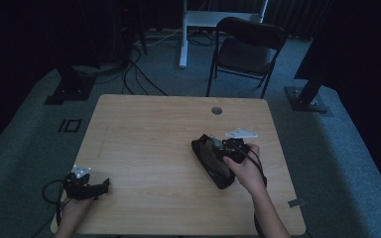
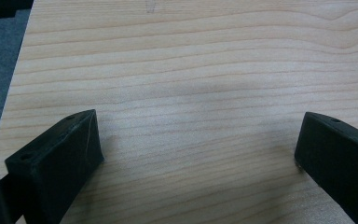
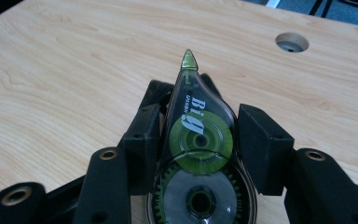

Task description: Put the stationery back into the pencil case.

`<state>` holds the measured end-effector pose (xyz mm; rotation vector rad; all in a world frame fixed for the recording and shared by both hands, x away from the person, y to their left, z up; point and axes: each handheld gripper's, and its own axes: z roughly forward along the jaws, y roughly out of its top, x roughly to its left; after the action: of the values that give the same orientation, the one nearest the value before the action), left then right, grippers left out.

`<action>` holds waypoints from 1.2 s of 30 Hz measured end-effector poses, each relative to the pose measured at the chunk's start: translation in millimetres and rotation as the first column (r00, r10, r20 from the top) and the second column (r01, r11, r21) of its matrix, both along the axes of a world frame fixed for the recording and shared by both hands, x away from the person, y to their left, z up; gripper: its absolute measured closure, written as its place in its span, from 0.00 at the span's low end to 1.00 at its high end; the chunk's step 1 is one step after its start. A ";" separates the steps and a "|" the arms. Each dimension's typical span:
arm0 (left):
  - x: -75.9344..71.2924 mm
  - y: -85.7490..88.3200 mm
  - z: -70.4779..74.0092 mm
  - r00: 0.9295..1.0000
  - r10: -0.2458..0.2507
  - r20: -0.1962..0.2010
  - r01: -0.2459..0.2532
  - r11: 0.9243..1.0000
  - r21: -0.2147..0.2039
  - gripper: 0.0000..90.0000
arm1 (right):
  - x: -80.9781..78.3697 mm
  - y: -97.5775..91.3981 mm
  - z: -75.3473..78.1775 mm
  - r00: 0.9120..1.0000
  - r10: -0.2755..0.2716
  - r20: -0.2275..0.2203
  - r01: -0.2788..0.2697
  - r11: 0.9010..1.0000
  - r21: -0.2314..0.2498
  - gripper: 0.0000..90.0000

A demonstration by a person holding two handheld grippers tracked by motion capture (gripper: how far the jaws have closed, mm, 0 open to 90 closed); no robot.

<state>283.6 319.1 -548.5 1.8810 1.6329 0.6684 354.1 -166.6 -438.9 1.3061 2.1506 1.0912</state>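
Above wooden table [image 3: 51, 70], correction tape [image 3: 198, 140] sits clamped inside right gripper [image 3: 200, 135].

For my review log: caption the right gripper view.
Hand-held gripper clamps a green correction tape dispenser above the wooden table.

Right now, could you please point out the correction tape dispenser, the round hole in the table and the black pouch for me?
correction tape dispenser [image 3: 199, 135], right gripper view, on its green reel.
round hole [image 3: 292, 42], right gripper view, on its dark inside.
black pouch [image 1: 212, 163], high view, on its dark top face.
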 end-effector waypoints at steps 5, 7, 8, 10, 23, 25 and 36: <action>0.0 0.0 0.0 1.000 0.000 0.000 0.000 1.000 0.000 0.01 | 3.0 5.8 -5.0 1.000 0.004 -0.012 -0.004 1.000 -0.015 0.56; 0.0 0.1 0.0 1.000 -0.001 0.000 0.001 1.000 0.000 0.01 | 5.4 8.6 -9.1 1.000 0.003 -0.024 -0.004 1.000 -0.022 0.56; 0.0 0.0 0.0 1.000 0.000 0.000 0.000 1.000 0.000 0.01 | 5.4 8.6 -9.1 1.000 0.003 -0.024 -0.004 1.000 -0.022 0.56; 0.0 0.0 0.0 1.000 0.000 0.000 0.000 1.000 0.000 0.01 | 7.1 10.8 -12.4 0.999 0.009 -0.031 -0.009 1.000 -0.028 0.56; 0.0 0.0 0.0 1.000 0.000 0.000 0.000 1.000 0.000 0.01 | 13.7 23.6 -29.9 0.996 0.025 -0.086 -0.029 0.998 -0.047 0.56; 0.0 0.0 0.0 1.000 0.000 0.000 0.000 1.000 0.000 0.01 | 13.9 24.8 -31.5 0.995 0.018 -0.096 -0.023 0.998 -0.053 0.56; 0.0 0.0 0.0 1.000 0.000 0.000 0.000 1.000 0.000 0.01 | 20.8 23.5 -40.9 0.991 -0.008 -0.134 -0.002 0.997 -0.080 0.56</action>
<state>283.5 319.1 -548.5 1.8811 1.6333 0.6684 375.0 -143.1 -479.8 1.3816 2.2635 0.9297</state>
